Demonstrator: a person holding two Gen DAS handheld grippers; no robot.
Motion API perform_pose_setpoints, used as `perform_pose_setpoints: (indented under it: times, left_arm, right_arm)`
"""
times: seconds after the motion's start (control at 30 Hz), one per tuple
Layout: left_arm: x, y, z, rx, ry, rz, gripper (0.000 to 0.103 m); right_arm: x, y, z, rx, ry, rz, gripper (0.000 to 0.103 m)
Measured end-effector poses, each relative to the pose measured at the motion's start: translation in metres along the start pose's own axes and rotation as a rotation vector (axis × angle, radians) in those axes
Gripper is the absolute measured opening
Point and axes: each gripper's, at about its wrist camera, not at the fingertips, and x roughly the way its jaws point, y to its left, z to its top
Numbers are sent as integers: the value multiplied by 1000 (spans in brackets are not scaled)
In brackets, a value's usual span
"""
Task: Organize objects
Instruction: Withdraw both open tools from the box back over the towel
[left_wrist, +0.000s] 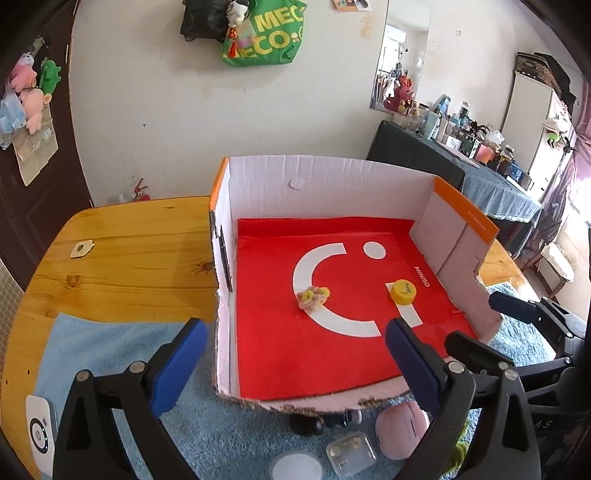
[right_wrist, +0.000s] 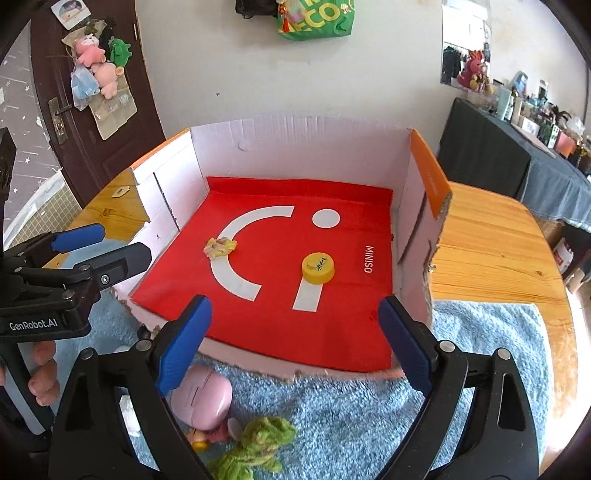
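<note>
An open cardboard box (left_wrist: 325, 181) (right_wrist: 295, 136) with a red liner stands on the table. Inside lie a yellow cap (left_wrist: 403, 291) (right_wrist: 318, 267) and a small pastel trinket (left_wrist: 314, 296) (right_wrist: 220, 246). In front of the box, on a blue towel (left_wrist: 207, 424) (right_wrist: 351, 406), lie a pink case (left_wrist: 400, 428) (right_wrist: 205, 400), a clear plastic box (left_wrist: 351, 452), a white round lid (left_wrist: 297, 467), a dark object (left_wrist: 306, 424) and a green fuzzy toy (right_wrist: 258, 443). My left gripper (left_wrist: 291, 369) is open and empty above the box's near edge. My right gripper (right_wrist: 295, 347) is open and empty there too.
The wooden table (left_wrist: 129, 251) (right_wrist: 495, 251) carries a small tag (left_wrist: 82, 249). A white device (left_wrist: 40, 435) sits at the table's near left edge. The right gripper shows at the right of the left wrist view (left_wrist: 524, 314). A cluttered side table (left_wrist: 480, 162) stands behind.
</note>
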Motion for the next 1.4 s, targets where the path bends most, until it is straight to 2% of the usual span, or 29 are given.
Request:
perform_pose_setpoints:
  times: [0.23, 0.5, 0.77, 1.4]
  left_arm:
    - [-17, -5, -11, 24, -32, 10, 103]
    - [-34, -1, -29, -2, -41, 0, 103]
    - [-41, 2, -52, -28, -27, 17, 103]
    - [-43, -6, -97, -10, 26, 31, 103]
  right_arm:
    - [-13, 0, -10, 13, -24, -10, 94]
    - [-26, 5, -28, 12, -45, -30, 98]
    - [-33, 12, -48, 16, -45, -26, 98]
    - [-39, 20, -92, 31, -25, -45, 98]
